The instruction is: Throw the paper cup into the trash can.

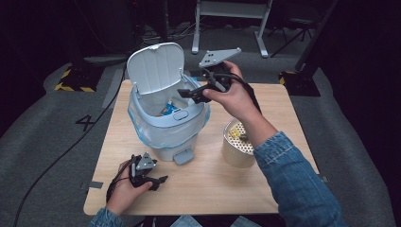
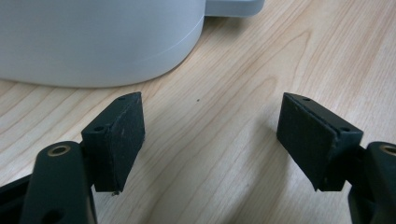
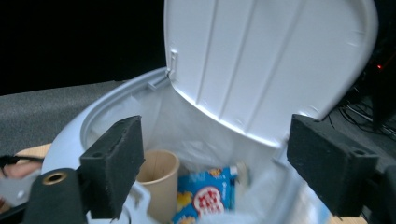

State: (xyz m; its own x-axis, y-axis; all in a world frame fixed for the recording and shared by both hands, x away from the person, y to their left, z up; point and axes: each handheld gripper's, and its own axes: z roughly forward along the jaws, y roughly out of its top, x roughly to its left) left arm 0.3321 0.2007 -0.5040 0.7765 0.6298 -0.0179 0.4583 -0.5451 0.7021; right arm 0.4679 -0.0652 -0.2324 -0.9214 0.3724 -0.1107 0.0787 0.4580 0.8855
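Room dim, background near black beyond desk [image 1: 265, 189]; light fell from above onto pale wood. White bin [image 1: 163, 127] and raised lid [image 1: 156, 66] brightest, no harsh glare. Soft shadow under bin and beside metal can [image 1: 236, 146]. High view soft, slightly grainy. In left tool's view, wood grain sharp, near black pads [image 2: 121, 135] a bit soft. In right tool's view, motion blur on lid [image 3: 271, 65], snack packet [image 3: 205, 198] and paper cup [image 3: 159, 179] smeared; far corners black.
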